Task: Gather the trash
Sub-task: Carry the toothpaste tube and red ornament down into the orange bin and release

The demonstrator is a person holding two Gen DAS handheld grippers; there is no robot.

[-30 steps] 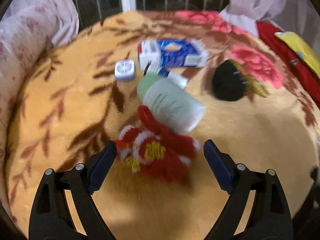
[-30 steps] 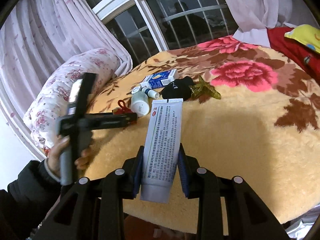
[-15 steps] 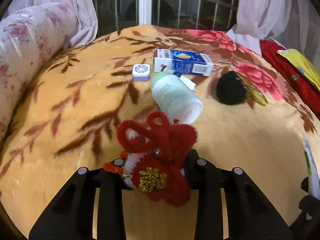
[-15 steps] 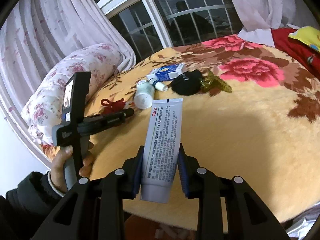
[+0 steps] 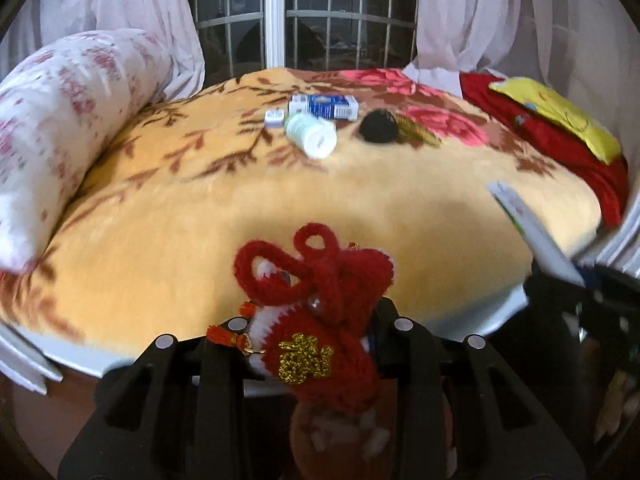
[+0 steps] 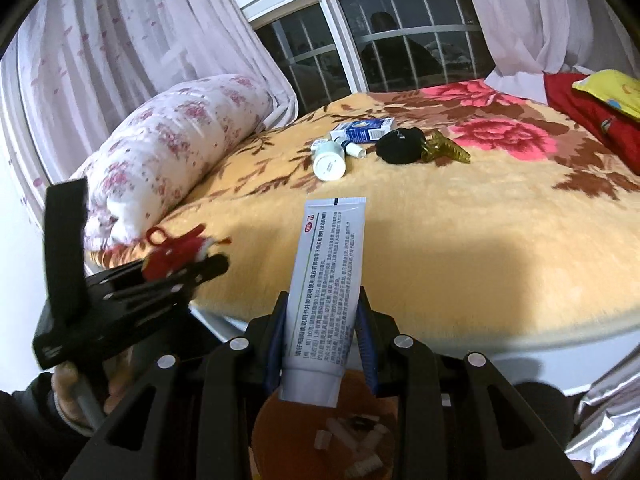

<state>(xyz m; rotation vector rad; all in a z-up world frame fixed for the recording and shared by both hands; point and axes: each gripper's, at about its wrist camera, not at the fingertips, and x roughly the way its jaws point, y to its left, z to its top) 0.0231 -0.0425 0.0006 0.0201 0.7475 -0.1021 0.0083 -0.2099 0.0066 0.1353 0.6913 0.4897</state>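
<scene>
My left gripper (image 5: 316, 332) is shut on a red knitted ornament (image 5: 320, 304) with gold lettering, held off the bed's near edge; it also shows in the right wrist view (image 6: 176, 252). My right gripper (image 6: 322, 340) is shut on a white ointment tube (image 6: 326, 292) standing upright between the fingers. Below both grippers is a brown bin (image 6: 344, 440) with scraps in it. On the far part of the bed lie a white bottle (image 5: 312, 134), a blue and white box (image 5: 324, 106), a small white case (image 5: 275, 118), a black pouch (image 5: 378, 126) and an amber hair clip (image 6: 444, 150).
The bed has a yellow floral blanket (image 5: 200, 208). A rolled floral quilt (image 5: 60, 120) lies along its left side. Red and yellow bedding (image 5: 552, 128) is at the right. A barred window and curtains (image 5: 308, 16) stand behind the bed.
My left gripper has closed on the red ornament, lifted it off the blanket and drawn back past the bed's near edge. My right gripper has pulled back with the tube over the bin.
</scene>
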